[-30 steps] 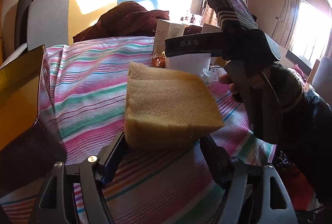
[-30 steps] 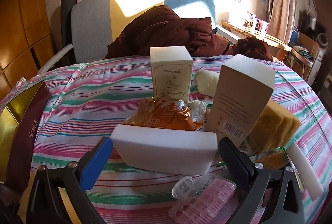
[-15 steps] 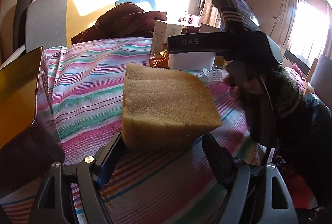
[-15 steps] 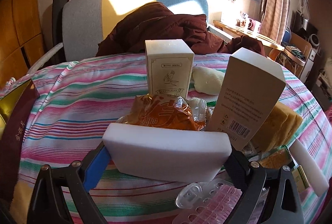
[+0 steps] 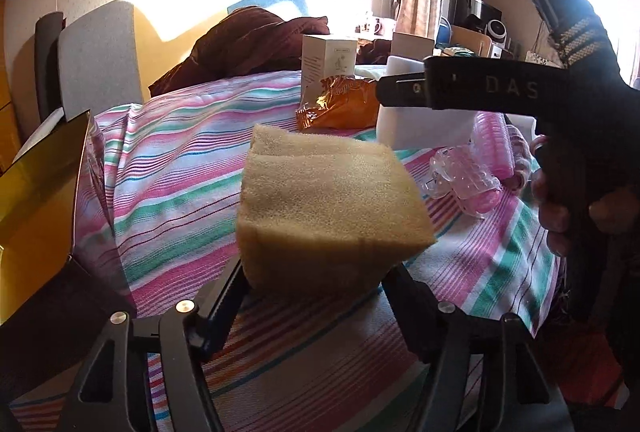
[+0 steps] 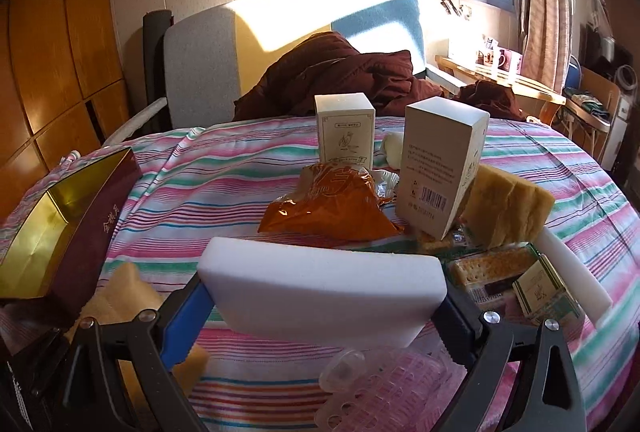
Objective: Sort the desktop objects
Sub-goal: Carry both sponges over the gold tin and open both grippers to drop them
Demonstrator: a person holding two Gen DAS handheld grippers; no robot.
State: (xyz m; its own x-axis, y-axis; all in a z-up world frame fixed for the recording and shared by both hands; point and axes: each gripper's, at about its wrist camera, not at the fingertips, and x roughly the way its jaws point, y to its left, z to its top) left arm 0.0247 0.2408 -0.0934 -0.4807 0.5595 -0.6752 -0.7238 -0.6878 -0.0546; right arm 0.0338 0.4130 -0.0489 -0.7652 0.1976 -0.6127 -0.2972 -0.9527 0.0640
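Note:
My left gripper (image 5: 316, 296) is shut on a yellow sponge (image 5: 328, 207) and holds it above the striped tablecloth (image 5: 176, 167). My right gripper (image 6: 320, 308) is shut on a white foam block (image 6: 320, 292), held above a pink plastic hair roller (image 6: 384, 388). The right gripper's body also shows in the left wrist view (image 5: 492, 89), to the right of the sponge, with the white block (image 5: 424, 127) in it. The yellow sponge shows in the right wrist view at the lower left (image 6: 128, 296).
An open gold-lined maroon box (image 6: 60, 228) lies at the table's left edge. An orange snack packet (image 6: 332, 207), two upright cream cartons (image 6: 440, 167), another yellow sponge (image 6: 508, 203), cracker packs (image 6: 492, 268) and a white stick (image 6: 572, 272) crowd the middle and right. A dark red coat (image 6: 340, 71) lies behind.
My right gripper has lifted and drawn back with the white block, so more of the table shows. My left gripper has turned a little to the right, still holding the sponge.

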